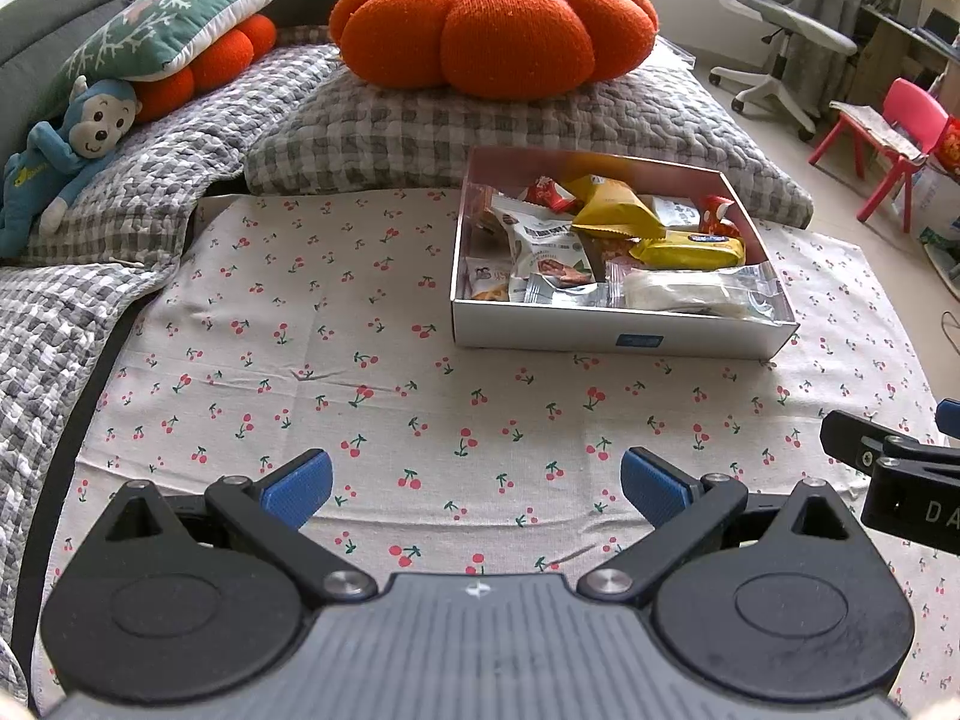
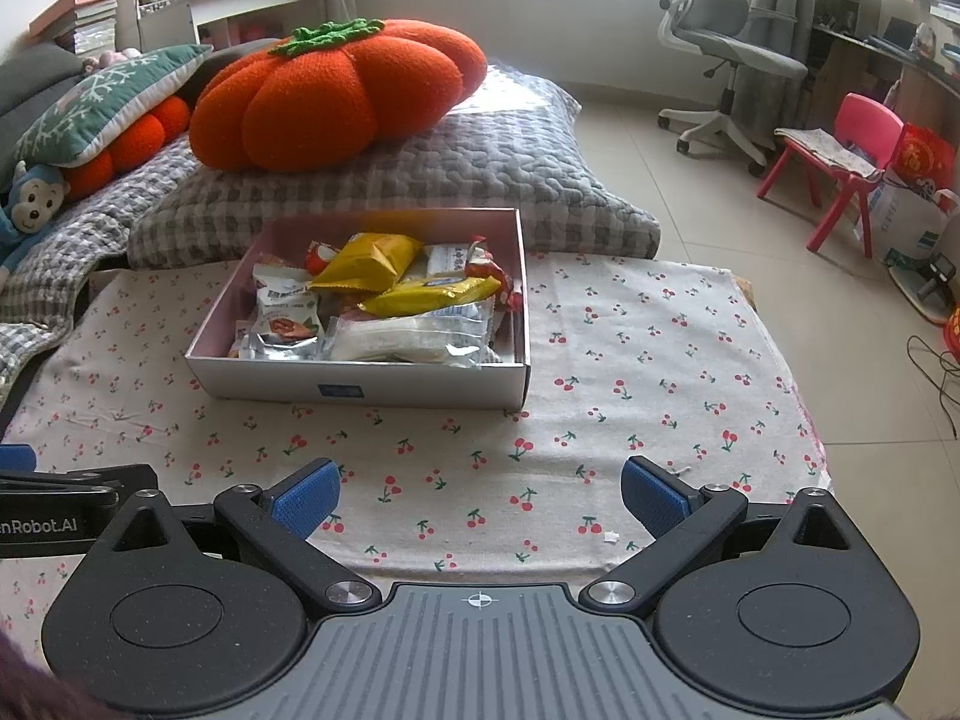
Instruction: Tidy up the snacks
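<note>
Both claws hang spread wide and empty over the near edge of the cherry-print cloth [image 1: 372, 360]: the left claw [image 1: 477, 489] and the right claw [image 2: 480, 495] side by side, each with nothing between its blue pads [image 2: 306, 495]. The white box [image 2: 360, 387] sits toward the cloth's far edge, well apart from them. Inside it the snacks [image 2: 372, 306] lie piled together, yellow packets [image 1: 621, 207] on top. Behind it an orange pumpkin cushion [image 1: 492, 24] rests on a grey checked pillow [image 1: 420, 132].
</note>
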